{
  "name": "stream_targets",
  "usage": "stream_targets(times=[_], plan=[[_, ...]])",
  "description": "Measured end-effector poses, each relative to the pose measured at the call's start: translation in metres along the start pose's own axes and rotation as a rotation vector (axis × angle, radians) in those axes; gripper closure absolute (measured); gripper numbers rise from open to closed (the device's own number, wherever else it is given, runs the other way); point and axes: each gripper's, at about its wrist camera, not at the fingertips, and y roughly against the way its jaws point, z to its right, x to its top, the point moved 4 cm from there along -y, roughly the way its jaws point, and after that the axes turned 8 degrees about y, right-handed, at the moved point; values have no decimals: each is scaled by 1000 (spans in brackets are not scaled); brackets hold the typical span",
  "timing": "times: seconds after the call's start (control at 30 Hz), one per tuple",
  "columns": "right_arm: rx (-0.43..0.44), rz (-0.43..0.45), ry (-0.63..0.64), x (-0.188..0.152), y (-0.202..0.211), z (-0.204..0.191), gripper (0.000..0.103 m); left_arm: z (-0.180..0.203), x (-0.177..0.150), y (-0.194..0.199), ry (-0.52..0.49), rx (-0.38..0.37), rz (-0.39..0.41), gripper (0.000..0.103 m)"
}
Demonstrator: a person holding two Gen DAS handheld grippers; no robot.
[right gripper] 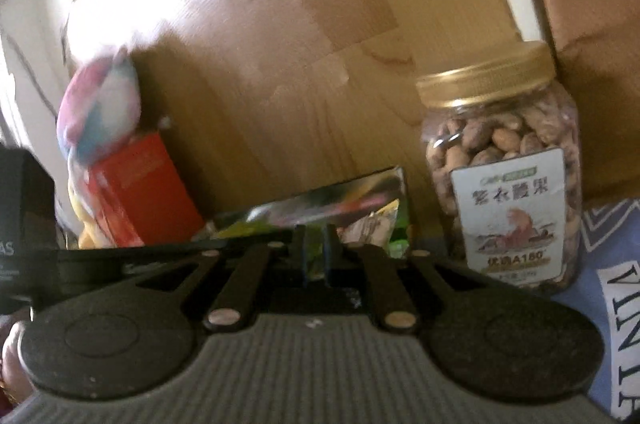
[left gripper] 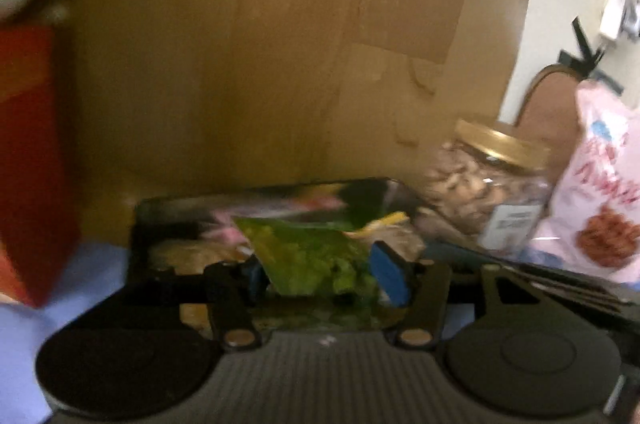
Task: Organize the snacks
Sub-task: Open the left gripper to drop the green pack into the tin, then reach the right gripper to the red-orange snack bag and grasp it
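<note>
A black tray (left gripper: 138,224) with shiny inner walls holds several snack packets. A green packet (left gripper: 312,256) lies on top of them, tilted. My left gripper (left gripper: 322,276) is open over the tray, with its blue pads (left gripper: 390,278) on either side of the green packet and not clearly pressing it. In the right wrist view, my right gripper (right gripper: 315,256) reaches the same tray (right gripper: 320,196). Its fingers are almost together, with only a thin slit that shows foil behind. I cannot tell whether it pinches a packet edge.
A gold-lidded clear jar of nuts (right gripper: 500,164) (left gripper: 492,192) stands right of the tray, with a pink snack bag (left gripper: 600,208) beyond it. A red box (right gripper: 140,192) (left gripper: 28,164) with a soft pastel bag (right gripper: 100,108) on it stands left. All rest on a wooden table (left gripper: 240,64) with a blue cloth (right gripper: 616,304).
</note>
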Motion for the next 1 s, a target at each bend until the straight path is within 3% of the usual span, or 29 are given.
stream_targets(times=[0.27, 0.4, 0.63, 0.7, 0.83, 1.0], plan=[[9, 44, 37, -7, 10, -4, 89, -1, -4, 28, -79, 147, 92, 44], [13, 62, 78, -7, 16, -8, 77, -19, -4, 57, -74, 206, 129, 44], [101, 31, 28, -5, 32, -21, 70, -54, -45, 119, 36, 114, 34, 44], [139, -15, -9, -12, 41, -25, 70, -65, -66, 129, 87, 58, -38, 44], [205, -187, -96, -41, 40, -35, 70, -77, -107, 142, 177, -18, -141, 44], [239, -364, -172, -71, 23, -57, 70, -73, -128, 150, 174, -29, -149, 44]])
